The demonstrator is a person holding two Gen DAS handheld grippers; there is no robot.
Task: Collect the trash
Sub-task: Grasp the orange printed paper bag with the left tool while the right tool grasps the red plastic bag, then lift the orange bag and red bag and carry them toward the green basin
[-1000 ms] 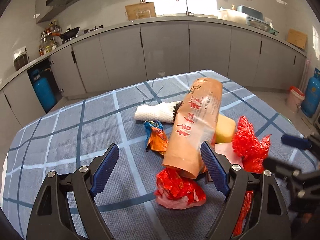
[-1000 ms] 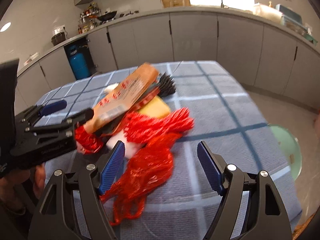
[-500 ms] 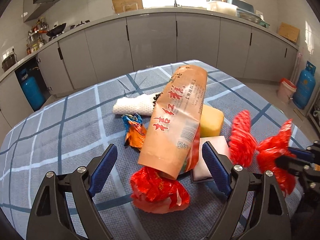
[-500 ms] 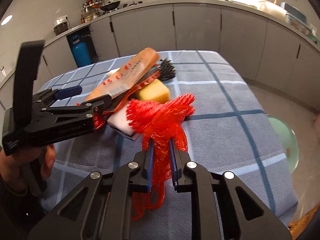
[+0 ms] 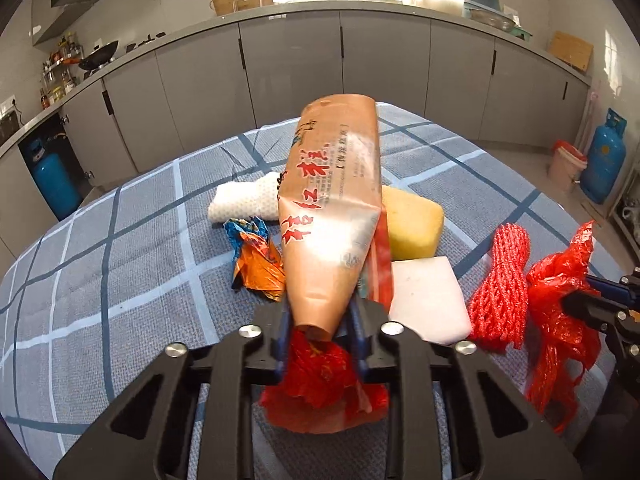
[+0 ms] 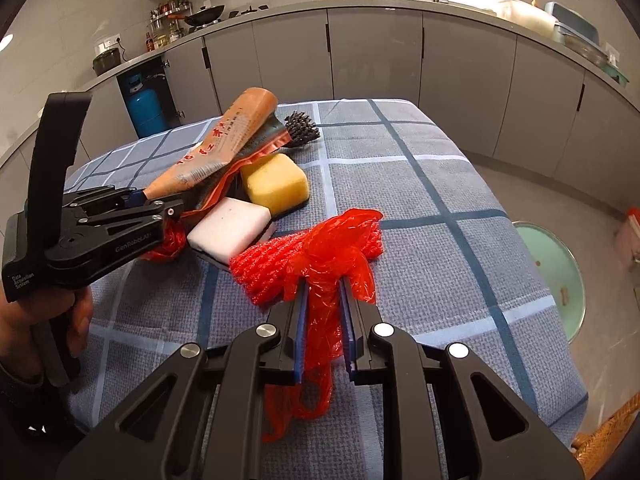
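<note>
Red plastic fills both grips. The right gripper (image 6: 323,312) has its fingers clamped on a crumpled red plastic bag (image 6: 326,256), which lies against a red mesh net (image 6: 266,266) on the blue checked surface (image 6: 420,208). The left gripper (image 5: 320,330) has just been closing; its fingers now pinch the near end of a long tan snack wrapper (image 5: 332,216) above a red wrapper (image 5: 320,384). Beyond lie a white foam block (image 5: 426,300), a yellow sponge (image 5: 412,224), an orange-blue foil wrapper (image 5: 256,260) and a white foam sleeve (image 5: 244,200).
</note>
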